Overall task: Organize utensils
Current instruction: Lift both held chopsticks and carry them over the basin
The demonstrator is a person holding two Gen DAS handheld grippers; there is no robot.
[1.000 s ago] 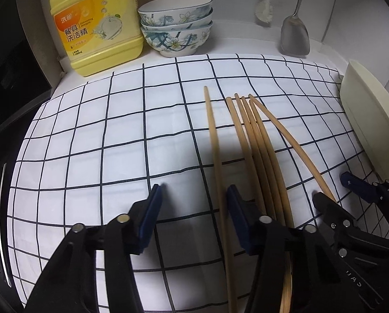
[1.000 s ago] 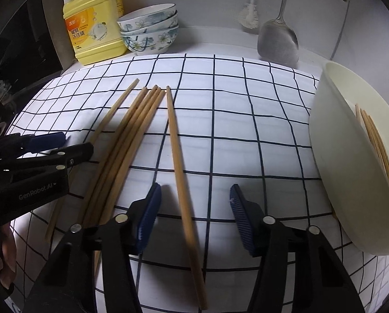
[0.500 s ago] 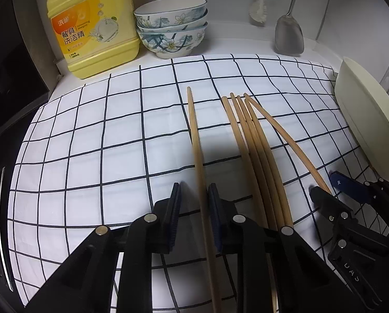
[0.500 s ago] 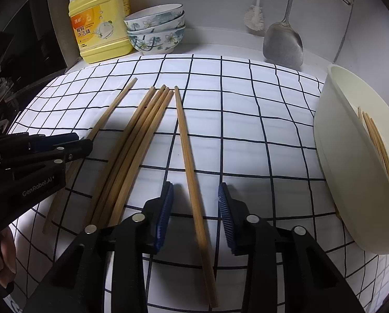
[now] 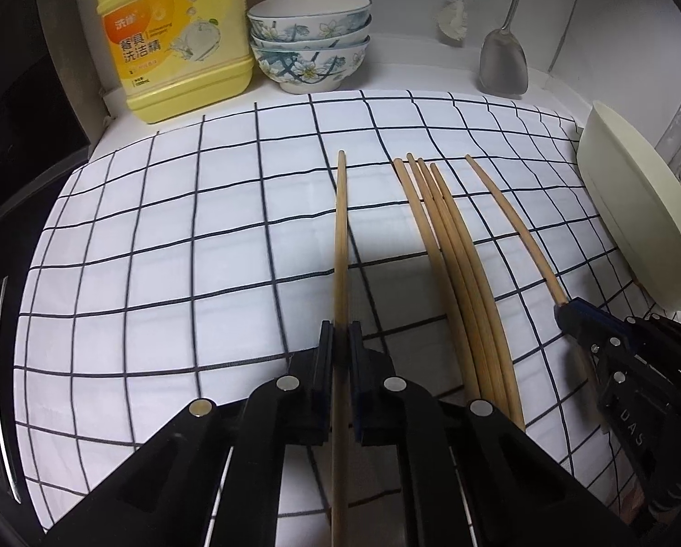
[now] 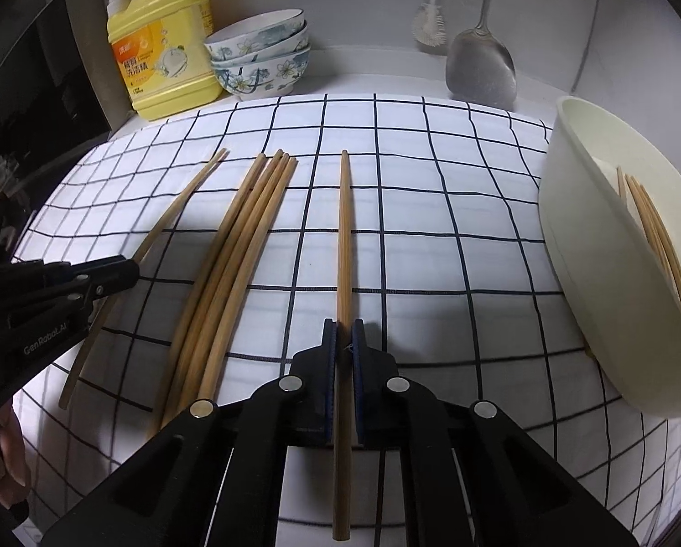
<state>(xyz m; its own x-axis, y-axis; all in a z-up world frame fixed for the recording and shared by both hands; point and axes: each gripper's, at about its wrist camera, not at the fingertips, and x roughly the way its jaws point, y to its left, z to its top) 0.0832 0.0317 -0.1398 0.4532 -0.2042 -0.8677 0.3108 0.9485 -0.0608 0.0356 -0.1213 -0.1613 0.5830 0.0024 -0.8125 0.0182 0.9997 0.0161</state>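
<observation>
Wooden chopsticks lie on a white checked cloth. My left gripper is shut on the leftmost chopstick, which looks slightly raised above its shadow. My right gripper is shut on the rightmost single chopstick. A bundle of several chopsticks lies between the two grippers, also seen in the left wrist view. The right gripper shows in the left wrist view; the left gripper shows in the right wrist view. A cream tub at the right holds several chopsticks.
A yellow detergent bottle and three stacked floral bowls stand at the back left. A metal spatula and a brush hang on the back wall. The cream tub borders the cloth's right edge.
Both grippers closed from open onto a chopstick each. The left gripper shifted so its chopstick sits between the fingers; the right one did the same.
</observation>
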